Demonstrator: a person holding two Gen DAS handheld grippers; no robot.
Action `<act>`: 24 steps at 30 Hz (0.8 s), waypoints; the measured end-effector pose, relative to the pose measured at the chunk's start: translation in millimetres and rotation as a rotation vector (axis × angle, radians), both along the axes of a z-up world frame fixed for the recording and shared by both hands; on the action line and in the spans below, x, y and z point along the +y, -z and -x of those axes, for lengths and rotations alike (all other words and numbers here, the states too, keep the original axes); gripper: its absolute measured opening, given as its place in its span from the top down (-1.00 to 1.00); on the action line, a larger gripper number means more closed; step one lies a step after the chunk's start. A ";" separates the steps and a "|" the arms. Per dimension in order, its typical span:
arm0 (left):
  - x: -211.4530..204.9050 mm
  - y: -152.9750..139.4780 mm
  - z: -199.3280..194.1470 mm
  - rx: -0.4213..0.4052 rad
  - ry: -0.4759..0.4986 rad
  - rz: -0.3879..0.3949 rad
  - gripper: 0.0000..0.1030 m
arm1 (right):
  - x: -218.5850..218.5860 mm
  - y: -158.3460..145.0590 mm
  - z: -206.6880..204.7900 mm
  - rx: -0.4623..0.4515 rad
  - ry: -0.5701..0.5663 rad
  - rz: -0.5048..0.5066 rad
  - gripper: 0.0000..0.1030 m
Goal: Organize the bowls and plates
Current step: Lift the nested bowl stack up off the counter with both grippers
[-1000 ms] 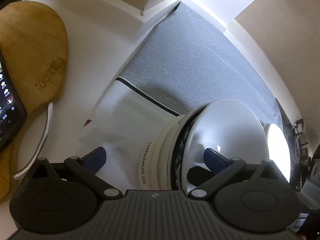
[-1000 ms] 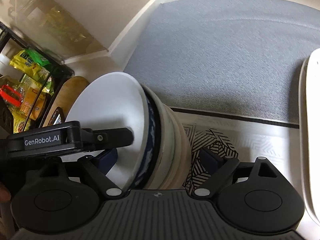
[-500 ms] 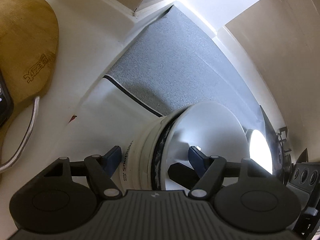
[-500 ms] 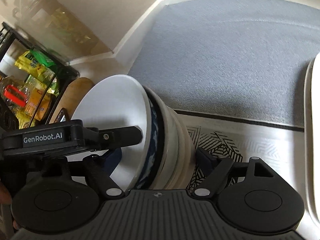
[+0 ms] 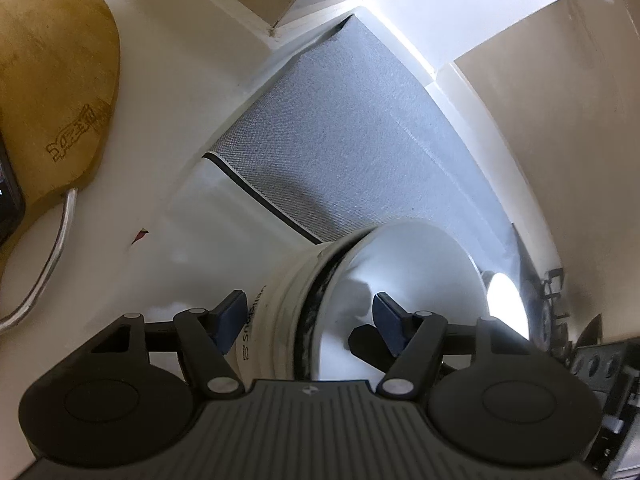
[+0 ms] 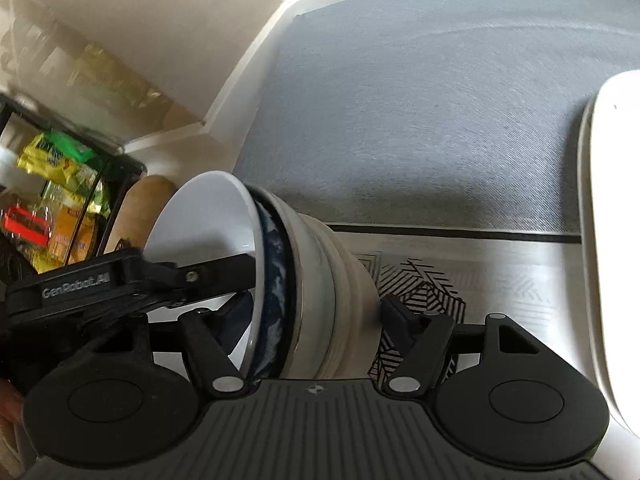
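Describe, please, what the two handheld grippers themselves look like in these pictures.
Both the left gripper and the right gripper are matte black with ribbed grey bodies, round pivot housings, silver rivets and dark blue finger pads. White "GenRobot.AI" lettering marks the left one's side. No cables show.

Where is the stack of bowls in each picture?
Left wrist: the bowl stack sits low in the middle, between the left gripper fingers, tipped on its side.
Right wrist: the stack sits low, left of middle, between the right gripper fingers.
Shared landmark: the grey mat behind it.
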State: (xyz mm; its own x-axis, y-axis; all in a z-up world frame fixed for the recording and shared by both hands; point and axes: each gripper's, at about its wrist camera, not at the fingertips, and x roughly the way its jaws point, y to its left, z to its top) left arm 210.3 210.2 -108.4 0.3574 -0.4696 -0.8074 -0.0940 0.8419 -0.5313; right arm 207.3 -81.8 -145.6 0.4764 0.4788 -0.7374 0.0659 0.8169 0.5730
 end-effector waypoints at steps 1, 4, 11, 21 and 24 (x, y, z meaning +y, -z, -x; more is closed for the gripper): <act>0.2 -0.5 0.2 -0.003 -0.001 0.000 -0.41 | -1.8 1.0 -0.7 0.007 0.009 -0.009 -0.39; -1.3 -1.7 0.5 -0.006 -0.007 0.003 -0.40 | -10.1 1.7 1.3 0.010 0.018 -0.016 -0.38; -6.5 -3.2 3.1 -0.037 -0.002 -0.017 -0.40 | -17.2 2.7 0.6 0.012 0.023 -0.022 -0.36; 7.7 13.5 20.3 0.005 -0.053 0.013 -0.51 | -32.2 12.6 4.9 -0.012 0.015 -0.080 -0.36; 12.8 21.0 26.5 0.040 -0.094 0.097 -0.34 | -32.9 13.7 4.4 -0.023 0.051 -0.074 -0.36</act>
